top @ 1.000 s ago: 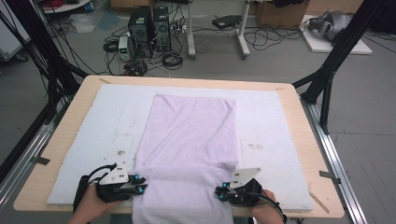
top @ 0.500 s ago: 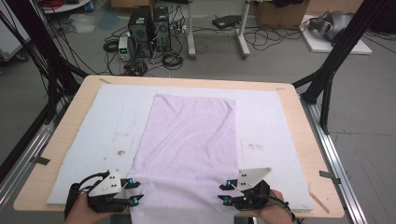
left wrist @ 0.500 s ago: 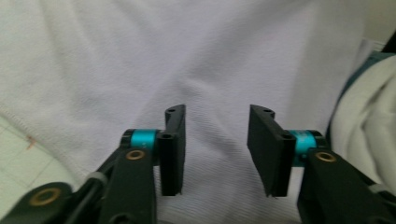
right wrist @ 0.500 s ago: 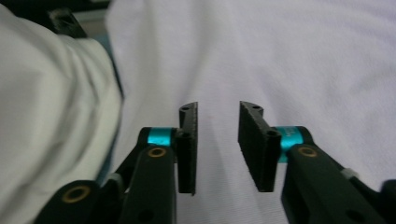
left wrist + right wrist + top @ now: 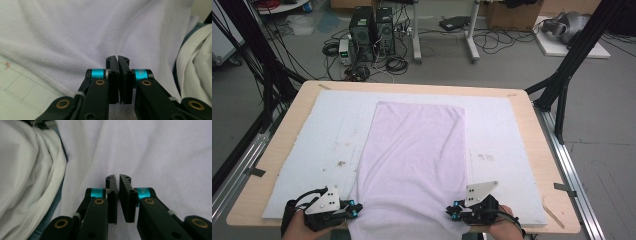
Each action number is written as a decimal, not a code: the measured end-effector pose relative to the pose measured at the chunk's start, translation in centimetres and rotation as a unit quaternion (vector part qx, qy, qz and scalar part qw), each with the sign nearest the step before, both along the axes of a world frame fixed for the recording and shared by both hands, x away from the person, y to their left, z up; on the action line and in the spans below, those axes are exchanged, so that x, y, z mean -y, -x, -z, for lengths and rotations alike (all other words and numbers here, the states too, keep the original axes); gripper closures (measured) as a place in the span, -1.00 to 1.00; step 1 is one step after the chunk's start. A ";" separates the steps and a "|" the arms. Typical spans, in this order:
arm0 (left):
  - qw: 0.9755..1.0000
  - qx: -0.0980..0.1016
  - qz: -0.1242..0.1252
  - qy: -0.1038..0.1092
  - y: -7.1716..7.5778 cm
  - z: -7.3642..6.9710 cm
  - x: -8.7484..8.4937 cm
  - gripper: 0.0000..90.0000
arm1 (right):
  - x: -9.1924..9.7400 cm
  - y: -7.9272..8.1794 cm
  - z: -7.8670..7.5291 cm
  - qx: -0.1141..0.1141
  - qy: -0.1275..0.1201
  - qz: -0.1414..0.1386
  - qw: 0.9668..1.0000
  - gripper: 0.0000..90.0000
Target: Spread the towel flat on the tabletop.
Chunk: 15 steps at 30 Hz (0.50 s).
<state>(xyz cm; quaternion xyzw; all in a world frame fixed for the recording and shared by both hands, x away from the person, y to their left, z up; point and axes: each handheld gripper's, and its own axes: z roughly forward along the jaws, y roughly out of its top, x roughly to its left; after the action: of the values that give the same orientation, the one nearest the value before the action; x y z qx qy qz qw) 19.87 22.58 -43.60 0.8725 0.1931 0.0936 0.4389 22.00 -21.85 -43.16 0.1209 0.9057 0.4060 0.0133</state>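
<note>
A lilac towel (image 5: 412, 160) lies lengthwise on the white mat (image 5: 312, 140), and its near end hangs over the table's front edge. My left gripper (image 5: 356, 209) is at the towel's near left edge, with its jaws pressed together on a pinch of the cloth. The left gripper view has the left gripper (image 5: 117, 57) with towel (image 5: 75, 30) creases running toward its tips. At the near right edge, my right gripper (image 5: 451, 214) is shut on the cloth too. In the right gripper view, the right gripper (image 5: 117, 176) points across the smooth towel (image 5: 162, 150).
The wooden table (image 5: 532, 130) frames the mat, with black frame posts at its left and right sides. Computers and cables sit on the floor beyond the far edge. The person's white garment (image 5: 195, 62) (image 5: 25, 170) is close behind both grippers.
Both grippers have drawn back toward the person. The fold across the towel's near part has gone and the towel now lies flat. Its far edge has hardly moved.
</note>
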 end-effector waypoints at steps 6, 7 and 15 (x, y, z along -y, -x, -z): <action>1.000 0.015 -0.024 0.006 -2.3 -1.0 0.2 0.38 | 0.3 -1.8 -1.6 0.013 -0.010 0.039 0.999 0.50; 0.999 0.016 -0.028 0.007 -2.8 -1.1 0.2 0.33 | 0.4 -2.4 -1.8 0.014 -0.016 0.044 0.999 0.48; 0.998 0.013 -0.060 0.021 -5.9 -2.0 0.6 0.09 | 1.3 -6.1 -3.2 0.018 -0.032 0.112 0.993 0.00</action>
<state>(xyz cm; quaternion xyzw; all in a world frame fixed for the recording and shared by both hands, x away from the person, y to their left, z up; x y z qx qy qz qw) 25.78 21.98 -41.65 0.8489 0.2415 0.1267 0.4528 28.09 -23.13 -39.93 0.2147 0.8724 0.4332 0.0716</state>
